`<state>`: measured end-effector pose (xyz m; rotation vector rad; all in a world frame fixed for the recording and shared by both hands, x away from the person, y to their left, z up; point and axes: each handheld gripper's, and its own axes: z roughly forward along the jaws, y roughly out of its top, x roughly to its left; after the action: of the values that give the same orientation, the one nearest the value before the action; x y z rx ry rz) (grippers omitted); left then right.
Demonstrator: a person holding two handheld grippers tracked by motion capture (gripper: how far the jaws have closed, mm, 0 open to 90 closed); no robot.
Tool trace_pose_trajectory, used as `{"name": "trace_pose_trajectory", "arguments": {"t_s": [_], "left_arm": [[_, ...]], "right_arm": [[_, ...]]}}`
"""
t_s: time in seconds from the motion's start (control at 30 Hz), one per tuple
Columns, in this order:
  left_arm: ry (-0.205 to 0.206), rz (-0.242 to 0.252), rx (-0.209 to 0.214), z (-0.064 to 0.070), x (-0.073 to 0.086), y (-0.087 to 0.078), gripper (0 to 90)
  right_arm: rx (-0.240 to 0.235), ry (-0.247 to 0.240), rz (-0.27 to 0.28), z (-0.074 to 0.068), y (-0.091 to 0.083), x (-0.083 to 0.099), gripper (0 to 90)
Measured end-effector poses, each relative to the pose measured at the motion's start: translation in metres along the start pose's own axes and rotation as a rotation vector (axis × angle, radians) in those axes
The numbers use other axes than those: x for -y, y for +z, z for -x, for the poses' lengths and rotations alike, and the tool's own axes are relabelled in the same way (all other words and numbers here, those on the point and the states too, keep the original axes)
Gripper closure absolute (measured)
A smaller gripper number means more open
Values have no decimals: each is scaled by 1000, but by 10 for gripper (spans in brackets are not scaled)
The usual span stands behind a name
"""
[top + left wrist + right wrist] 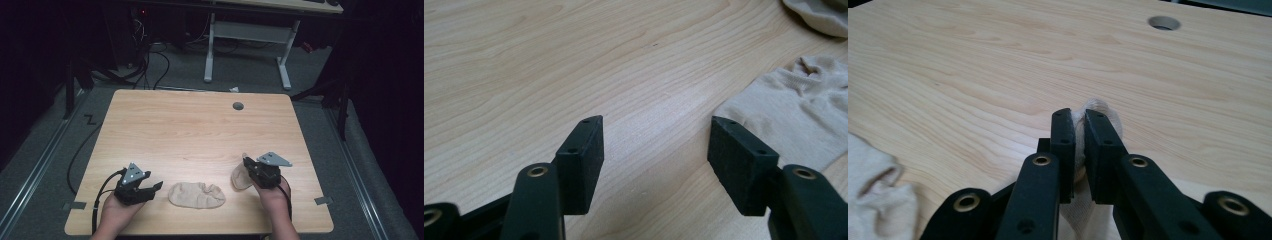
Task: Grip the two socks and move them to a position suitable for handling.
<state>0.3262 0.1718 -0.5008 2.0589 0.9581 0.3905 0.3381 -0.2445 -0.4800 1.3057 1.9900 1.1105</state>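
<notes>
Pinching a beige sock (241, 176), the right gripper (248, 163) has its jaws nearly together, w/ knit fabric bunched between the flat black pads (1064, 131); sock is lifted a bit off the table (200, 125). Left gripper (156, 187) has jaws spread wide, holding nothing, just left of a 2nd sock (197, 195) lying flat, oval, soft ribbed knit, cuff rumpled. Held sock sits just right of that flat one. Table is pale wood-grain laminate, smooth, w/ a round cable hole (238, 106) far behind the flat sock.
</notes>
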Motion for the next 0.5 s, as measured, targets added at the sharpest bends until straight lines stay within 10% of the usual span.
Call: {"name": "trace_pose_trajectory", "arguments": {"t_s": [0.5], "left_arm": [[15,-2,-9,1,-1,0,400]], "right_arm": [[148,86,-55,59,-26,39,708]]}}
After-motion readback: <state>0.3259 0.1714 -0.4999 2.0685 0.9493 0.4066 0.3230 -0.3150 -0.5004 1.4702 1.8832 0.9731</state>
